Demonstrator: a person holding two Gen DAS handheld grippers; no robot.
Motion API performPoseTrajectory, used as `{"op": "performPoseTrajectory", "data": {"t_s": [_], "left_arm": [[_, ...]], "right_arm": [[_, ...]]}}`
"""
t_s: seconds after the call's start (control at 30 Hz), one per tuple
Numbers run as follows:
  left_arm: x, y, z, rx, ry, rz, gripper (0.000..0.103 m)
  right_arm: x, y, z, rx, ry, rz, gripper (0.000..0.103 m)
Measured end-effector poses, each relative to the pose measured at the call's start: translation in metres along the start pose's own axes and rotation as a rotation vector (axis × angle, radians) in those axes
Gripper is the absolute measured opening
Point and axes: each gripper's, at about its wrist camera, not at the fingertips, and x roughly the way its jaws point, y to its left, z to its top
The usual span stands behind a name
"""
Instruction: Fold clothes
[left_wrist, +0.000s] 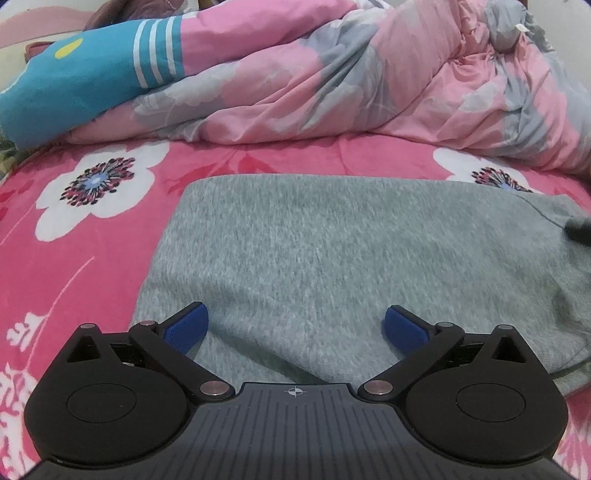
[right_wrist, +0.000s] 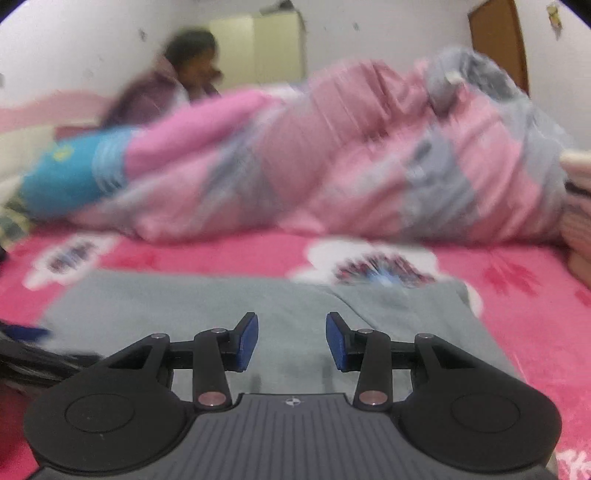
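The grey garment (left_wrist: 332, 266) lies flat under and ahead of my left gripper (left_wrist: 296, 328), spread wide, holding nothing. My right gripper (right_wrist: 291, 341) is narrower, also empty — a seam ahead of it may be a fold, though blur hides it. It could be laid out or half-folded.

White walls (right_wrist: 74, 55), brown door (right_wrist: 498, 40) — floral bed (left_wrist: 92, 258)

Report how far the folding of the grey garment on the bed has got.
Done: the grey garment lies flat on the pink floral bedspread as a tidy rectangle, apparently folded at least once. In hand: nothing; the left gripper and right gripper are both open above it, gripping no cloth. Left: any further fold. The right wrist view is blurred, so finer detail is unclear.
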Motion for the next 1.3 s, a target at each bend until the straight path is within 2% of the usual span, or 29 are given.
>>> {"op": "performPoseTrajectory", "data": {"t_s": [0.03,0.07,0.1,0.17,0.3,0.37,0.5,0.6,0.7,0.9,1.07,1.3], "left_arm": [[-0.001,0.000,0.000,0.002,0.002,-0.001,0.103],[-0.002,0.001,0.000,0.004,0.003,-0.002,0.103],[-0.004,0.001,0.001,0.010,0.002,-0.003,0.103],[-0.010,0.003,0.002,0.029,-0.015,0.000,0.103],[-0.029,0.003,0.004,0.058,-0.110,0.013,0.103],[-0.035,0.002,0.005,0.055,-0.152,-0.013,0.103],[-0.031,-0.009,0.009,0.065,-0.183,-0.053,0.103],[-0.015,-0.018,0.010,0.074,-0.141,-0.044,0.103],[0.008,-0.020,0.003,0.078,-0.042,-0.008,0.103],[0.010,-0.017,0.001,0.043,-0.037,-0.011,0.103],[0.010,-0.018,0.001,0.041,-0.036,-0.004,0.103],[0.011,-0.017,0.002,0.041,-0.029,-0.007,0.103]], "right_arm": [[0.010,-0.006,-0.004,-0.003,0.031,-0.027,0.043],[0.023,-0.013,-0.019,-0.016,0.054,-0.016,0.043],[0.021,-0.017,-0.025,-0.005,0.018,0.000,0.043],[0.019,-0.014,-0.017,-0.014,0.044,-0.014,0.043],[0.019,-0.009,-0.023,-0.050,0.025,-0.036,0.043],[0.019,-0.010,-0.023,-0.044,0.024,-0.032,0.043],[0.019,-0.010,-0.022,-0.043,0.022,-0.031,0.043],[0.019,-0.010,-0.022,-0.043,0.020,-0.031,0.043],[0.019,-0.010,-0.022,-0.043,0.020,-0.031,0.043],[0.011,-0.006,-0.007,-0.064,0.050,-0.042,0.043],[-0.002,0.000,0.034,-0.125,-0.027,-0.028,0.043],[0.044,-0.028,0.028,-0.037,0.067,-0.077,0.043]]}}
